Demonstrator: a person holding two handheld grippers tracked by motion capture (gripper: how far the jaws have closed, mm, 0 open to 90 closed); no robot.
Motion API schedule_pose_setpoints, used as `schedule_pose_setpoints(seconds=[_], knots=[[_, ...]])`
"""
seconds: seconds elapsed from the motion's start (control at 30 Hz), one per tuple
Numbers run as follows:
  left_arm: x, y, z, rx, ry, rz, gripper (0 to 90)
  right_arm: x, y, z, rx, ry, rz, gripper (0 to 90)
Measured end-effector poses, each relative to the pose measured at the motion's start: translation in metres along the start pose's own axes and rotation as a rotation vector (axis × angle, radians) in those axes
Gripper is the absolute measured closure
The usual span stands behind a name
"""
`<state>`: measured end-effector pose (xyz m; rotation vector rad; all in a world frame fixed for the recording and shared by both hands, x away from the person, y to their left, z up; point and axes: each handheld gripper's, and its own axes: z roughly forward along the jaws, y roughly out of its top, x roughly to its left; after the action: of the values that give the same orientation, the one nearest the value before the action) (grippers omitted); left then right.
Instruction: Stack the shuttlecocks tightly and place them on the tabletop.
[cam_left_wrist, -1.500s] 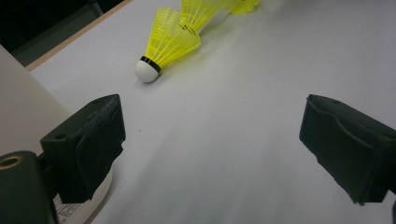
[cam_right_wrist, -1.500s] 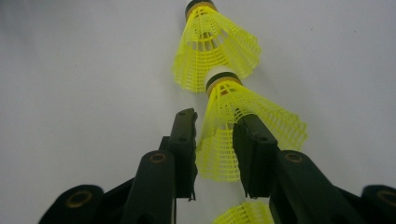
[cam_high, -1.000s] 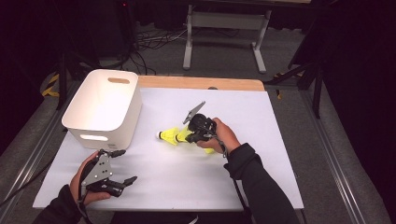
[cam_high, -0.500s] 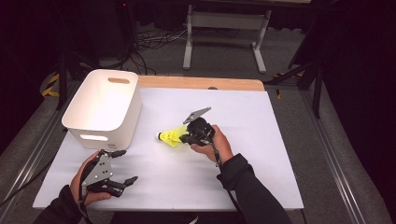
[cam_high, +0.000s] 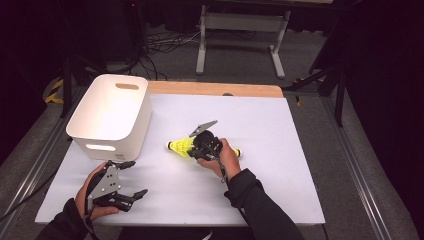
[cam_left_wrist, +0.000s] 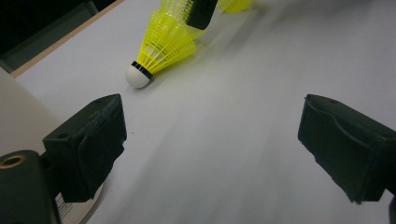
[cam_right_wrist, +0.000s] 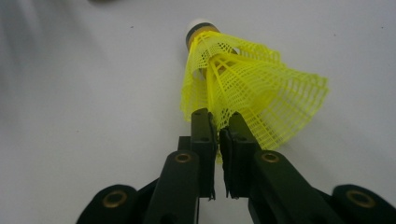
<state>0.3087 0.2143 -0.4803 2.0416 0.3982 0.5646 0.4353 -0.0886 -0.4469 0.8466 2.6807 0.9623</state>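
Shuttlecock (cam_right_wrist: 243, 79) skirt pinched in right claw (cam_right_wrist: 218, 122).

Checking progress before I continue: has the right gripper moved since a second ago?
Yes. The right gripper, shut on a yellow shuttlecock, has shifted left toward the white bin.

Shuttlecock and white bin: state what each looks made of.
Shuttlecock: skirt looks like moulded yellow plastic, a thin, slightly translucent mesh of ribs; its white tip could be foam or plastic, unclear. White bin: apparently matte plastic, with smooth rounded walls and a cut-out handle slot.

Yellow mesh shuttlecock (cam_right_wrist: 247, 88) with white tip; white bin (cam_high: 111, 112).
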Motion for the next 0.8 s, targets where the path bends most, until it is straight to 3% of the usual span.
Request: schedule_pose_setpoints(seconds=[0.17,0.4,0.5,0.8], knots=[[0.0003,-0.0003,0.0002,0.002,-0.001,0.001,8.5,0.0003,0.0008,-0.0002,0.023,-0.037,-0.01,75.3],[0.0,0.0003,0.0007,0.001,0.001,0.0,8.5,0.0005,0.0001,-0.0002,0.042,-0.059,-0.016,62.1],[-0.0002,0.0004,0.0007,0.002,0.001,0.001,8.5,0.0005,-0.0001,-0.0016,0.043,-0.054,-0.007,61.0],[0.0015,0.0004,-0.0011,-0.003,0.005,-0.003,8.7,0.0023,0.001,-0.0076,0.027,-0.048,-0.027,87.5]])
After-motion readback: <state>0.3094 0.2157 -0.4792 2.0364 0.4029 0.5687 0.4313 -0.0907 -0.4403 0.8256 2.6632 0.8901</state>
